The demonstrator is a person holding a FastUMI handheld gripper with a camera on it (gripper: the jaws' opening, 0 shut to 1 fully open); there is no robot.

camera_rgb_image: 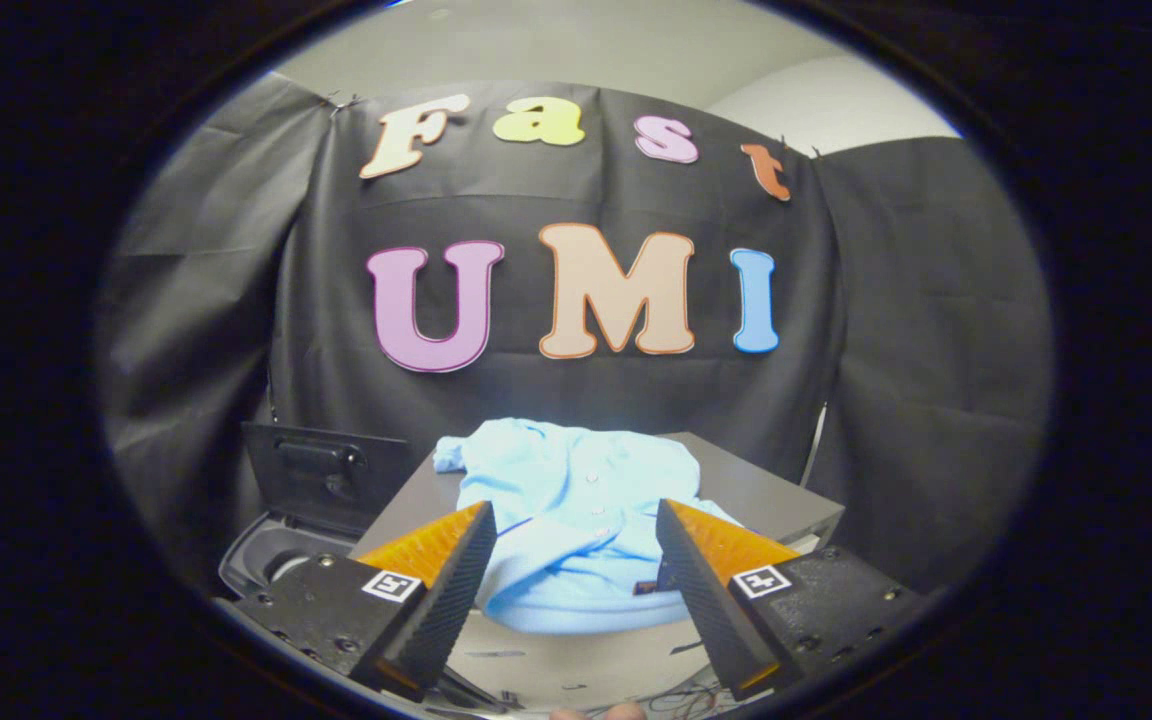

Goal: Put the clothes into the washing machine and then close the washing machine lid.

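Tongs (pixel 576 545): held apart, nothing gripped; fingers shown at lower centre of the frame.
Garment (pixel 576 520): a light blue buttoned shirt, heaped on the table (pixel 766 495); placed just ahead of the fingers and seen in the gap between them, lower centre.
Long axis: judged to run away from the tongs, collar end farther off; near hem hangs at the table's front edge.
Washing machine (pixel 271 555): set at lower left, below the table's level; lid (pixel 321 475) raised upright behind the opening.
Relation for the coming move: a straight advance onto the shirt is called for, then a carry leftward and down.
Open room: bare table right of the shirt; the table's left edge lies close to the lid.
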